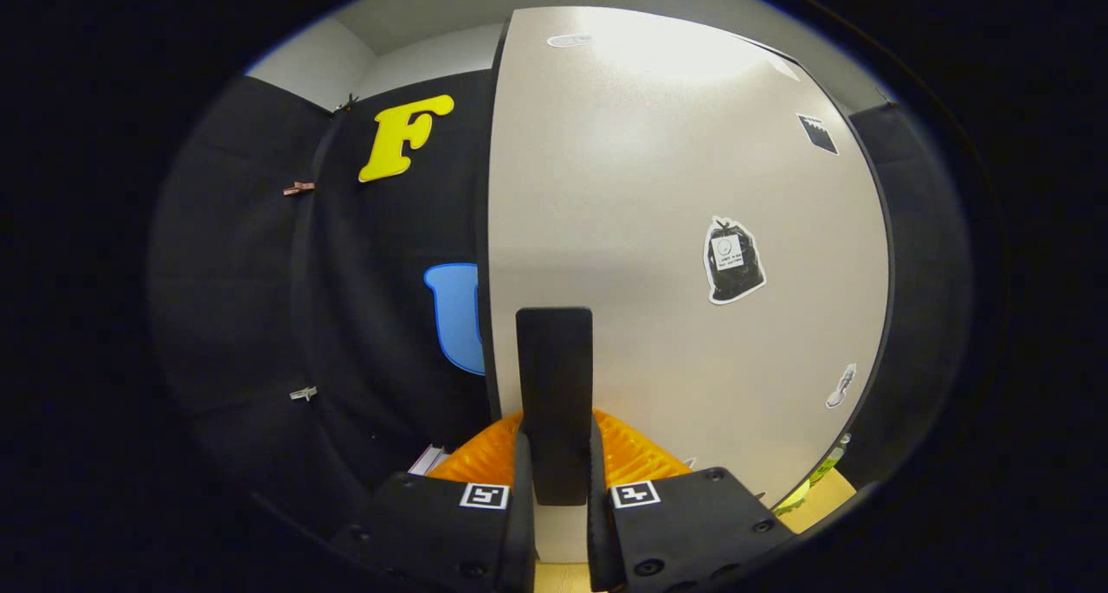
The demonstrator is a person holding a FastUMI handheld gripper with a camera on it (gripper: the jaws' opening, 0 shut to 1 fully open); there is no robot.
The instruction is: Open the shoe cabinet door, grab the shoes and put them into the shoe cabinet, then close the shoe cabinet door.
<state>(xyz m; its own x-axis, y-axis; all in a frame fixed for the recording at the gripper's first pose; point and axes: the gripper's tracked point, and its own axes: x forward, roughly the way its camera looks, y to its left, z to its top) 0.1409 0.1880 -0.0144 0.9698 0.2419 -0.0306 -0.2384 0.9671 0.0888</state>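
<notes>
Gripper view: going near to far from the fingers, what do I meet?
Fingers closed on the black door handle → orange ridged piece behind them → pale cabinet door → black booth wall.

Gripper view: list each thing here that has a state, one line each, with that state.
gripper: shut on the door handle, both fingers pressed against its sides.
door handle: upright black bar, clamped between the fingers.
cabinet door: its pale face fills the space just ahead; open or closed cannot be told.
stickers: stuck flat on the door.
</notes>
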